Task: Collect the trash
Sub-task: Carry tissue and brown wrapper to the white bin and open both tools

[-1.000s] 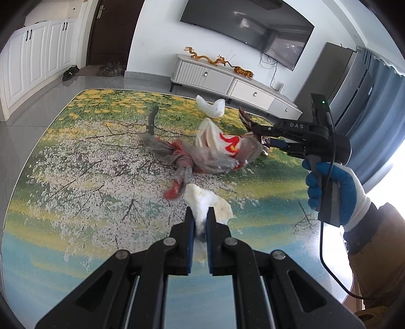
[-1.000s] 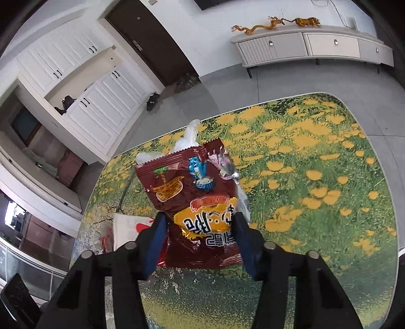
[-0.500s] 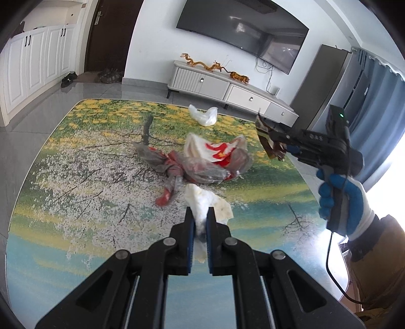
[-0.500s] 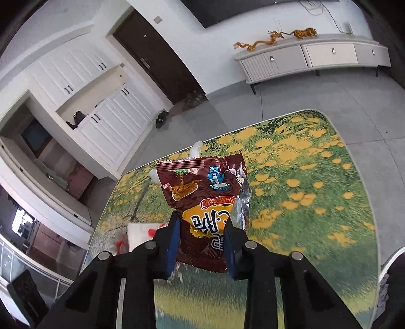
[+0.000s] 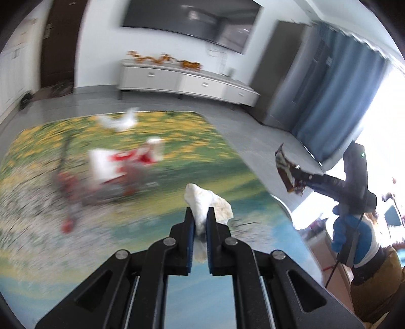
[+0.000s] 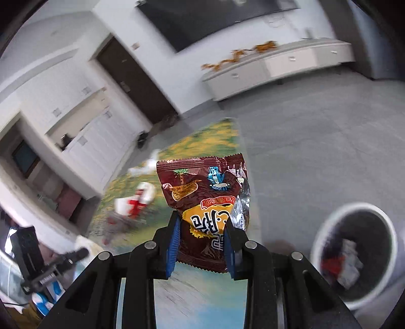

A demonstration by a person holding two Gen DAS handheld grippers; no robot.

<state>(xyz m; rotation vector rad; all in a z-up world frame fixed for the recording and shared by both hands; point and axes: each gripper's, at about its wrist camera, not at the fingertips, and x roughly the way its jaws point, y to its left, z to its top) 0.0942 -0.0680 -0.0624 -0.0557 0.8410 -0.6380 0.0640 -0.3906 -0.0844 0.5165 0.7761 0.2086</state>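
My left gripper [image 5: 200,220] is shut on a crumpled white tissue [image 5: 205,202], held above the flower-print rug [image 5: 76,227]. My right gripper [image 6: 202,227] is shut on a brown snack bag [image 6: 202,192] and holds it upright past the rug's edge; it also shows in the left wrist view [image 5: 293,174], off the rug's right side. A round bin [image 6: 354,253] with a white rim and trash inside stands on the grey floor at the lower right. A white and red plastic bag [image 5: 121,162] and a second white bag [image 5: 119,121] lie on the rug.
A white TV cabinet [image 5: 187,81] stands along the far wall under a wall TV [image 5: 189,22]. Blue curtains [image 5: 341,101] hang at the right. White cupboards [image 6: 88,141] and a dark door [image 6: 131,83] are on the left. Grey floor [image 6: 316,126] surrounds the rug.
Both grippers have swung right, off the rug's right edge, each keeping its trash. The bin has come into the right wrist view. The views are now motion-blurred.
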